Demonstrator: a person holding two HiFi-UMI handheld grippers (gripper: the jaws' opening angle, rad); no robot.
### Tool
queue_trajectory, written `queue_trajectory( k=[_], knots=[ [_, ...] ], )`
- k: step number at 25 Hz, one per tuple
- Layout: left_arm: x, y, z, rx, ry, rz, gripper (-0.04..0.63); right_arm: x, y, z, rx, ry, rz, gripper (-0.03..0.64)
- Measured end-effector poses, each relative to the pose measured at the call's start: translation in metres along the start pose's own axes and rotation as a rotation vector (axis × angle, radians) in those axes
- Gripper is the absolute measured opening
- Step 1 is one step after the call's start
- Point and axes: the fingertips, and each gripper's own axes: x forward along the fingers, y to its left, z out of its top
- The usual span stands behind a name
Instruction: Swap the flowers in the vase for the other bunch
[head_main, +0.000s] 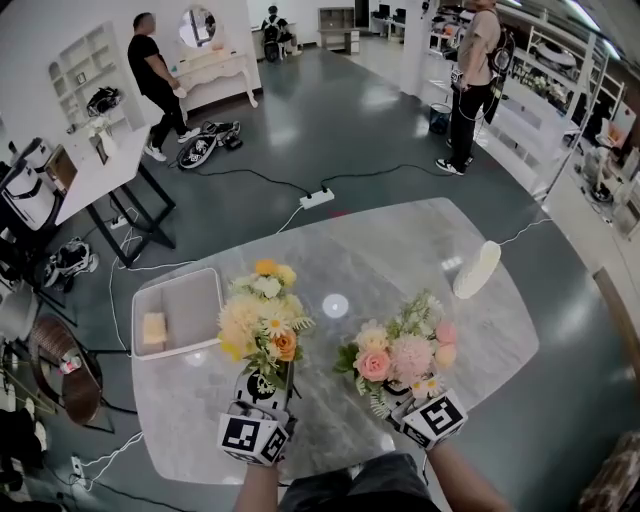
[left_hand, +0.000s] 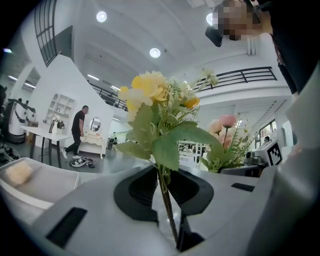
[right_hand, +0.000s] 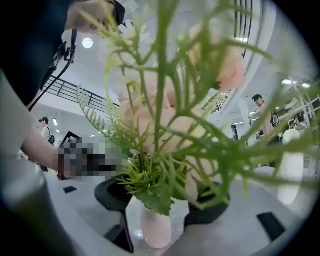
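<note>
Currently left claw (left_hand: 164, 192) is clenching the yellow bunch (head_main: 262, 315) by its stem, staging it at the vase's (right_hand: 151, 227) 9 o'clock. Right claw (right_hand: 162, 200) is straddling the vase, released, likely lining up on the pink bunch (head_main: 405, 355).

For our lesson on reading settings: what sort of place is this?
Probably a large indoor studio or showroom, not a home: mock-room white shelves, a power strip lying out on the open grey floor, and a railed mezzanine.
</note>
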Motion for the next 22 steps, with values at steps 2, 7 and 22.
queue_trajectory(
  k=[2,7,22],
  knots=[
    [0.000,-0.001,0.000,-0.004,-0.001,0.004,0.059,-0.002,0.000,-0.001,0.007,-0.007,0.003,0.279],
    [0.001,0.000,-0.003,-0.038,-0.001,0.005,0.059,-0.004,-0.001,-0.003,0.018,-0.005,-0.001,0.281],
    [0.008,-0.007,-0.004,-0.050,-0.003,-0.015,0.059,-0.017,-0.001,-0.014,0.078,0.002,-0.038,0.281]
  ],
)
